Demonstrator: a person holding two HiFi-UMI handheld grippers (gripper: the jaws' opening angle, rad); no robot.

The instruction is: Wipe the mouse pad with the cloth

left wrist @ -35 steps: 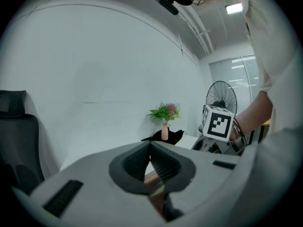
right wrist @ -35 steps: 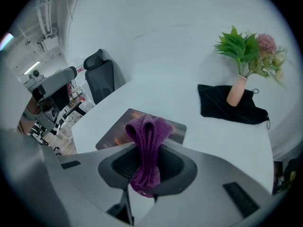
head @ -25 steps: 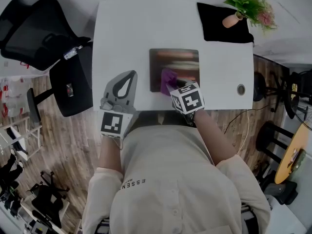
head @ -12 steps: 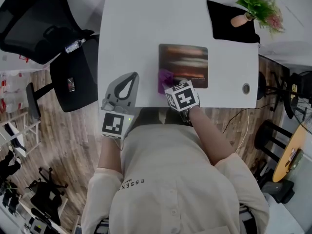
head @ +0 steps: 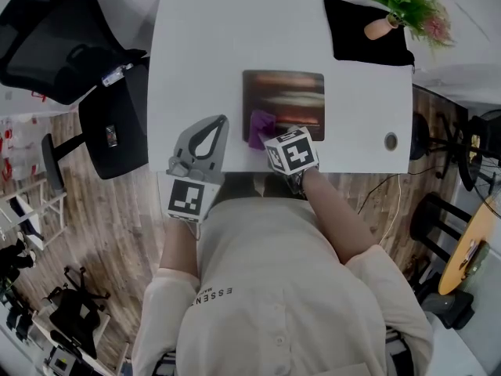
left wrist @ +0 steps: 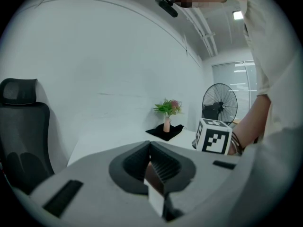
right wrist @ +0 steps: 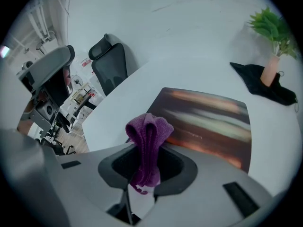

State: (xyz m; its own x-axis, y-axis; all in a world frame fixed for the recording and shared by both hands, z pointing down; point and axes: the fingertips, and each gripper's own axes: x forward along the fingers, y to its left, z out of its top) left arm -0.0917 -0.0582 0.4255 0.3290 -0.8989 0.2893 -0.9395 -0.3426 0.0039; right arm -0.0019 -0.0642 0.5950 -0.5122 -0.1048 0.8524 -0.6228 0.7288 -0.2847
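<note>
The purple cloth (head: 261, 126) is edging inward from the mouse pad's (head: 291, 100) left edge, at the centre of the frame, with the right tool (right wrist: 146, 167) pinching it. The left tool (head: 210, 128) is lying closed and empty on the desk (head: 203, 45), lower left.

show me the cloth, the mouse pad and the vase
cloth (right wrist: 147, 129): right gripper view, bunched top of the fold
mouse pad (head: 286, 92): head view, middle of its surface
vase (head: 376, 29): head view, its body

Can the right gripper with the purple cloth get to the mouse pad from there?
Probably yes. The right gripper is shut on the cloth right at the mouse pad's near left corner. The pad's top is bare, so nothing seems to block it.
</note>
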